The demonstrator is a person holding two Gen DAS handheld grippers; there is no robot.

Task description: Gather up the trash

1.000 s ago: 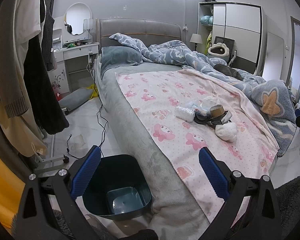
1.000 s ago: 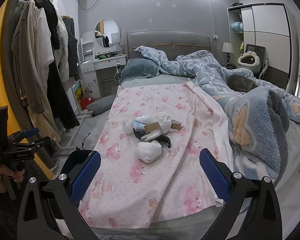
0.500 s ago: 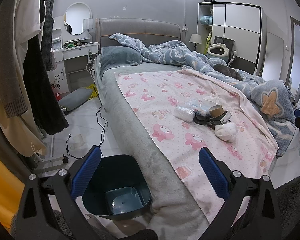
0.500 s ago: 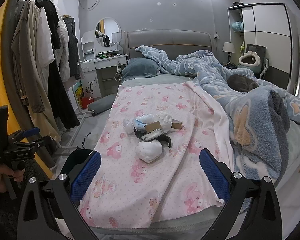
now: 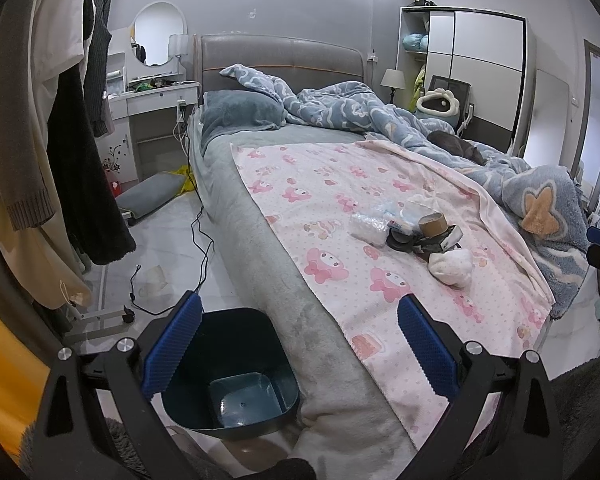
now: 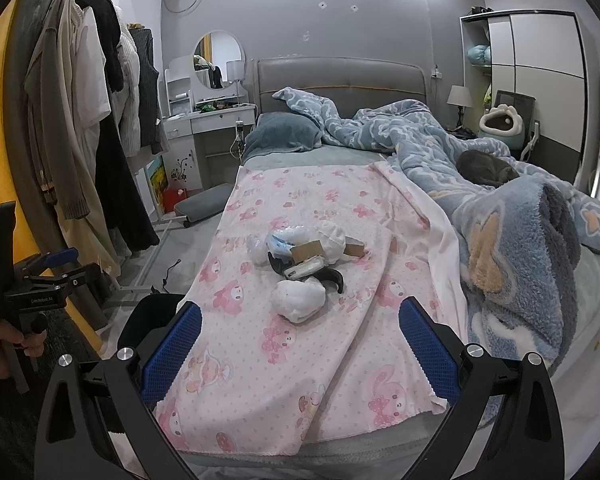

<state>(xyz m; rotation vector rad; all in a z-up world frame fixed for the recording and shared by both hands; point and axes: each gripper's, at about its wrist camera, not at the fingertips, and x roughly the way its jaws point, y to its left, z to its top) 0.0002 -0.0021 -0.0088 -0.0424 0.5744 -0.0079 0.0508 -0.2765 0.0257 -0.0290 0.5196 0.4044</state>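
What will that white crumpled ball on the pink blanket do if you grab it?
The white crumpled ball looks like wadded tissue or plastic, so it would probably squash softly and feel light. Its lumpy shape suggests it won't roll far. The open right tool should probably pinch gently, since it may spring back.

From the right side, the dark bin [image 6: 148, 320] by the bed sits mostly hidden behind the right tool's finger. The heap of trash [image 6: 304, 268] overlaps so much that I cannot sort out its lower pieces. The dresser clutter [image 5: 152, 85] is too small to identify.
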